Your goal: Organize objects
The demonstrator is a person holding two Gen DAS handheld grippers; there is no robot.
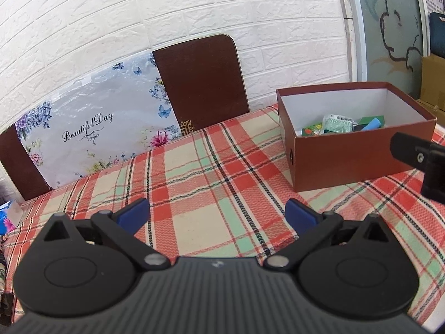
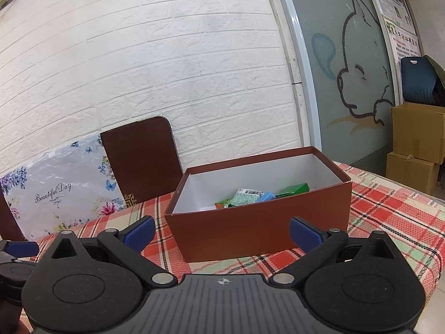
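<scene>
The right gripper [image 2: 222,233] is spread wide and holds nothing. Just ahead of it sits the open red-brown cardboard box [image 2: 261,228] with small packets [image 2: 247,195] inside, so they stay together. The left gripper [image 1: 217,214], also wide and empty, hangs over the checked tabletop [image 1: 208,172], with the box ahead to its right.

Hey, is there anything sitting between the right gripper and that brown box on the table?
Nothing visible. The right gripper is open and empty, with only bare plaid tablecloth between its fingers and the near wall of the brown box. The left gripper is off to the side.
</scene>
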